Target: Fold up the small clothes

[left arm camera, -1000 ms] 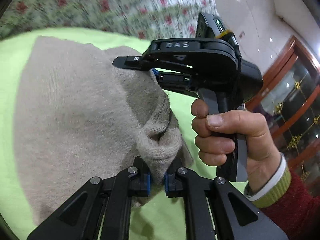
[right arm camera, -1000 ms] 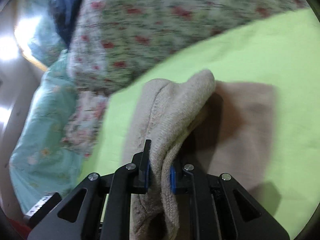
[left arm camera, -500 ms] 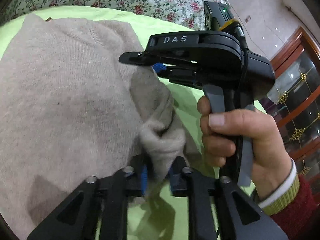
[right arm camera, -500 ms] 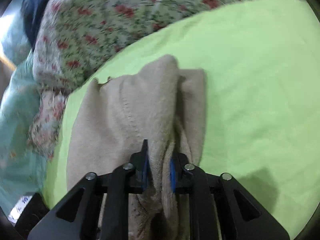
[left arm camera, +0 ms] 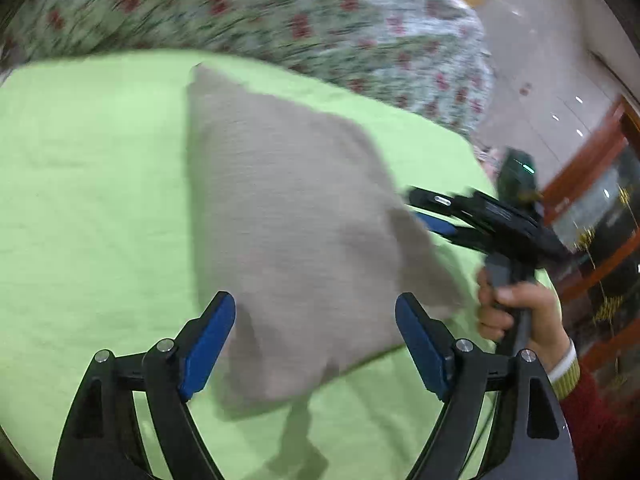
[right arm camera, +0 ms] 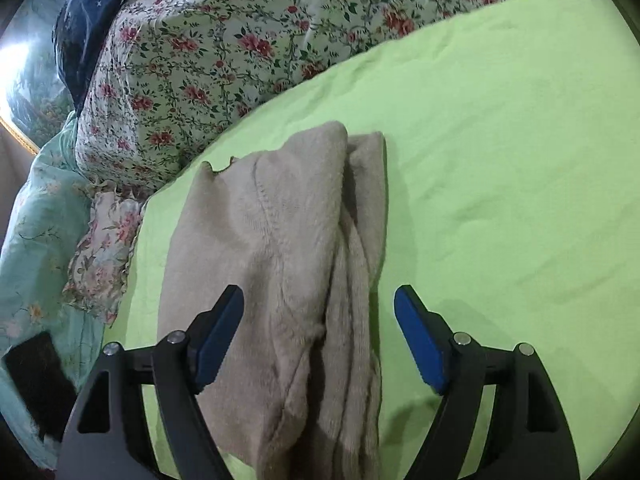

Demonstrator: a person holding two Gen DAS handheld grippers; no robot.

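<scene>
A: So, both tongs have just been opening. The left tongs (left arm camera: 315,326) and right tongs (right arm camera: 319,322) gape wide, pads pressing nothing, where a second ago each pinched the beige knit garment (right arm camera: 280,264).

B: Meaning that fold is laid; it lies on the green sheet (right arm camera: 500,140).

A: The left view shows the person's hand (left arm camera: 516,312) on the other tool.

B: The right view alone shows the doubled edge and floral quilt (right arm camera: 224,40).
</scene>
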